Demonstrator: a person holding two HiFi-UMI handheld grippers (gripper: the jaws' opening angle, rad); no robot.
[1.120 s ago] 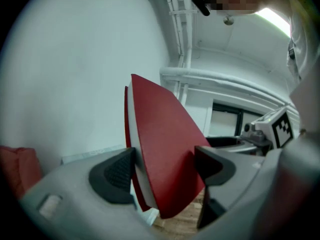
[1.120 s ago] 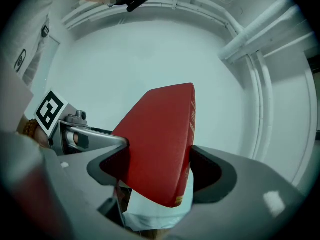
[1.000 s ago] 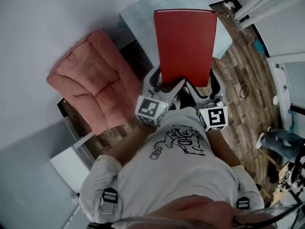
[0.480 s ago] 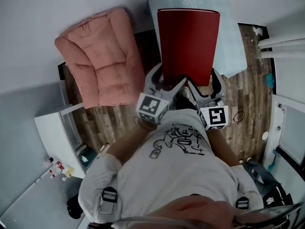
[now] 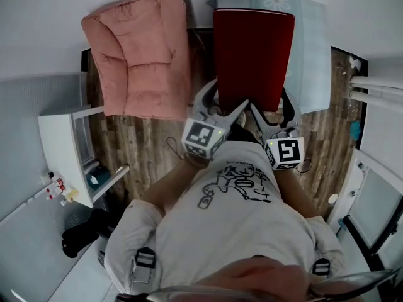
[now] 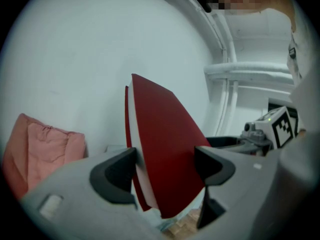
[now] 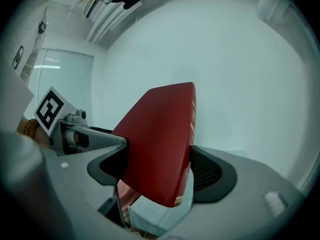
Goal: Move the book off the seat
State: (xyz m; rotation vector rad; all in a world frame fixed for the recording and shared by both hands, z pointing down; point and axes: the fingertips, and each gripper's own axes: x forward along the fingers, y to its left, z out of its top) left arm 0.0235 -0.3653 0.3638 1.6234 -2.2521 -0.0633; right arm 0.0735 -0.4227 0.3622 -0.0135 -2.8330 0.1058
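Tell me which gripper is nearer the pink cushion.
Left. The left gripper clamps the red book at its corner beside the pink cushion; the right gripper clamps the corner farther from it.

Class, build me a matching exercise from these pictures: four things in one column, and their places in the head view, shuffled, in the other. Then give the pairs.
Things
1. red hardcover book
2. pink quilted cushion
3. white cabinet
4. pale blue flower-print pad

Places
A. at the left edge
B. clamped between the fingers of the left gripper and the right gripper
C. top left, beside the book
D. top right, partly behind the book

Pairs: 1-B, 2-C, 3-A, 4-D
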